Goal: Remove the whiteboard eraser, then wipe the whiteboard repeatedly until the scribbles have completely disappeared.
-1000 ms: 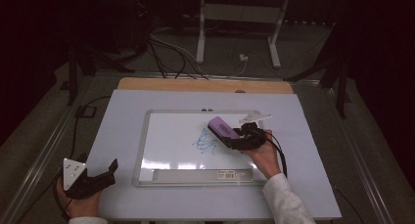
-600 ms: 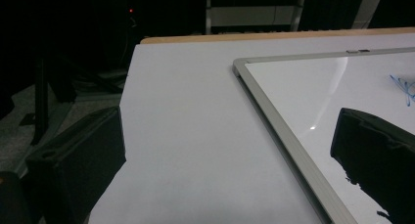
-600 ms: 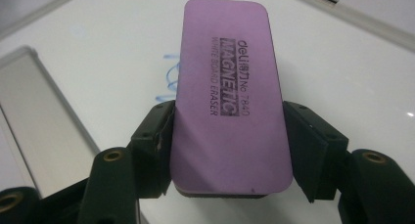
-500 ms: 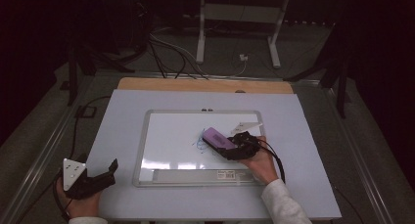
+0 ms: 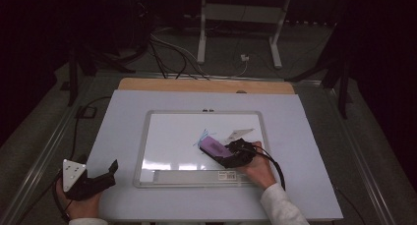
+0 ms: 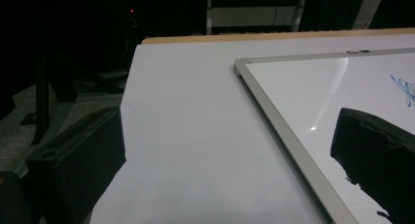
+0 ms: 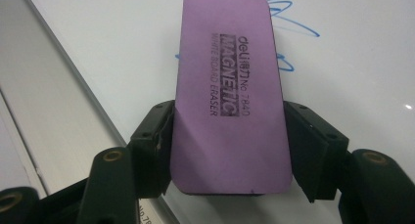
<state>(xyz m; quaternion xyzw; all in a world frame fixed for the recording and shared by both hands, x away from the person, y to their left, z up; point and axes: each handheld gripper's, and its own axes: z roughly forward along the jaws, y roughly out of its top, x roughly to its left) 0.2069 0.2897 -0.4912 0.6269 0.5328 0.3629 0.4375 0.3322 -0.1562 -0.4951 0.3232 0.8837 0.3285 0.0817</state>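
purple eraser (image 7: 228, 92) clamped between right gripper (image 7: 228, 150) fingers (image 7: 313, 145)

Black tongs (image 5: 112, 169), white sleeve (image 5: 281, 208)

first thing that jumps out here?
The purple eraser, clamped between the right tongs, lies flat on the whiteboard at mid-table, right beside the blue scribble. The left tongs sit open and idle at the table's near left corner.
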